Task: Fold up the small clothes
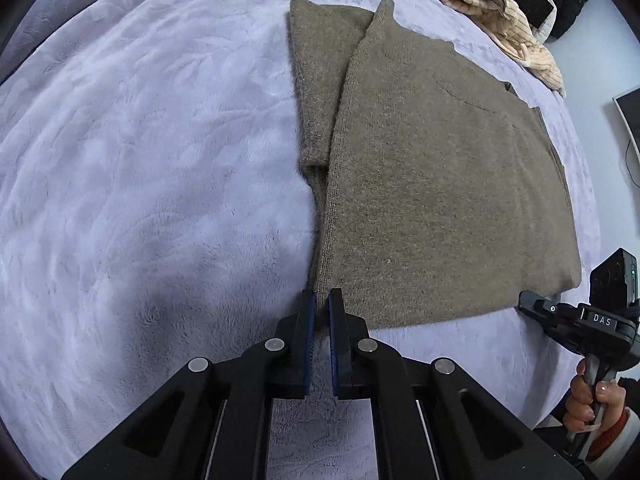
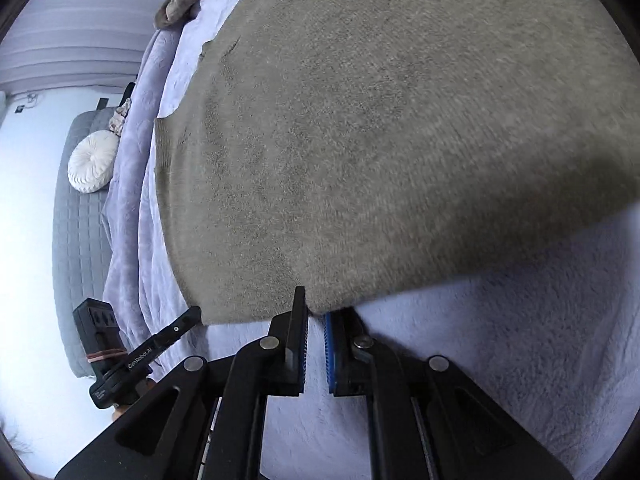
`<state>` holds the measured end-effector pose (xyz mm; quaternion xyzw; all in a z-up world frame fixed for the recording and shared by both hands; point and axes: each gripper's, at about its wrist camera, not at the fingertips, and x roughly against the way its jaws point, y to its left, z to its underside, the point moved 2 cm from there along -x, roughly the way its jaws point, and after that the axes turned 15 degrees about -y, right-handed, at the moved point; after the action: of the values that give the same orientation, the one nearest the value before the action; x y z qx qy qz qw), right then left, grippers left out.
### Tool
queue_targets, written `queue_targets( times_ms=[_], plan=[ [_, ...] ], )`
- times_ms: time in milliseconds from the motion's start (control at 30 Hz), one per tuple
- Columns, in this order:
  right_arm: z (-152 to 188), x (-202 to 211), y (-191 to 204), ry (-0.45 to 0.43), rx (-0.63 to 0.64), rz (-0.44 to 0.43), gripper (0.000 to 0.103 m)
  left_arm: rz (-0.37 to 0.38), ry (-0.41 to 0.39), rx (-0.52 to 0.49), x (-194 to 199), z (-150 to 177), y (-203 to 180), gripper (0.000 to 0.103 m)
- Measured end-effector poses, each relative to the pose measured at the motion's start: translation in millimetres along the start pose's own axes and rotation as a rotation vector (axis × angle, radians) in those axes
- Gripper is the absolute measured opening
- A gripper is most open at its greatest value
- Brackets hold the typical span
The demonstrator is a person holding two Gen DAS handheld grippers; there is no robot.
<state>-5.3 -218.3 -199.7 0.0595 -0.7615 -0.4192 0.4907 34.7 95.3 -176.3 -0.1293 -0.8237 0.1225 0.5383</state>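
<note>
Olive-brown knit sweater lies flat on lavender plush blanket over the bed. One sleeve is already folded in along the body, at abt 11 o'clock of the garment in left wrist view. Hem faces the person.

Left gripper: jaws closed down on the near left hem corner, knit edge pinched between the pads. Right gripper: jaws closed likewise on the near hem edge, fabric caught at the tips. In left wrist view it shows at 4 o'clock by the right hem corner, a hand on its handle. In right wrist view the cloth near the grip looks lifted off the blanket, shadow beneath, toward 3 o'clock.

Step judged: hem-to-shoulder fold, both corners gripped, lift abt to start or just begun.

How to do it well (judgement):
- Raise both corners together, same height, so hem stays straight.
- Keep light tension btwn grippers; slack knit sags and creases mid-panel.
- Carry hem toward 12 o'clock, low arc, so folded sleeve is not dragged out.
- Lay down square to shoulder line, then let go.

Risk: thick knit slipping from the tips. Clothes pile at 1 o'clock is well apart.
</note>
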Motion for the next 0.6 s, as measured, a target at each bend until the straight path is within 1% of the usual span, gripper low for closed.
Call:
queue_targets(
  times_ms=[100, 167, 233, 300, 367, 400, 500, 533, 600],
  plan=[
    [2.9, 7.1, 6.0, 0.023, 0.071, 0.042, 0.007, -0.028, -0.005, -0.023, 9.0, -1.5, -1.8, 0.008],
    [5.3, 17.4, 8.2, 0.041, 0.099, 0.049, 0.007, -0.056, -0.019, -0.047, 16.9, -3.9, -3.9, 0.008],
    [3.0, 36.4, 10.0, 0.033, 0.142, 0.055, 0.007, -0.062, -0.053, -0.056, 27.9, -9.8, -7.2, 0.008],
    [-5.8, 55.0, 13.2, 0.002, 0.191, 0.066, 0.008, -0.050, -0.081, -0.055, 35.1, -21.5, -13.1, 0.008],
    [-19.8, 71.2, 17.3, -0.044, 0.241, 0.084, 0.008, -0.037, -0.108, -0.065, 37.7, -36.1, -20.0, 0.008],
    [-32.0, 77.9, 18.8, -0.079, 0.260, 0.099, 0.008, -0.029, -0.123, -0.082, 35.6, -46.5, -26.8, 0.008],
    [-65.4, 87.1, 11.3, -0.140, 0.265, 0.138, 0.008, -0.021, -0.164, -0.129, 21.8, -76.8, -48.8, 0.008],
    [-78.9, 86.3, 8.8, -0.158, 0.259, 0.161, 0.008, -0.013, -0.180, -0.136, 17.5, -86.4, -53.9, 0.008],
    [-102.4, 82.6, 7.6, -0.187, 0.247, 0.169, 0.008, -0.007, -0.201, -0.138, 3.0, -107.0, -65.2, 0.008]
  ],
)
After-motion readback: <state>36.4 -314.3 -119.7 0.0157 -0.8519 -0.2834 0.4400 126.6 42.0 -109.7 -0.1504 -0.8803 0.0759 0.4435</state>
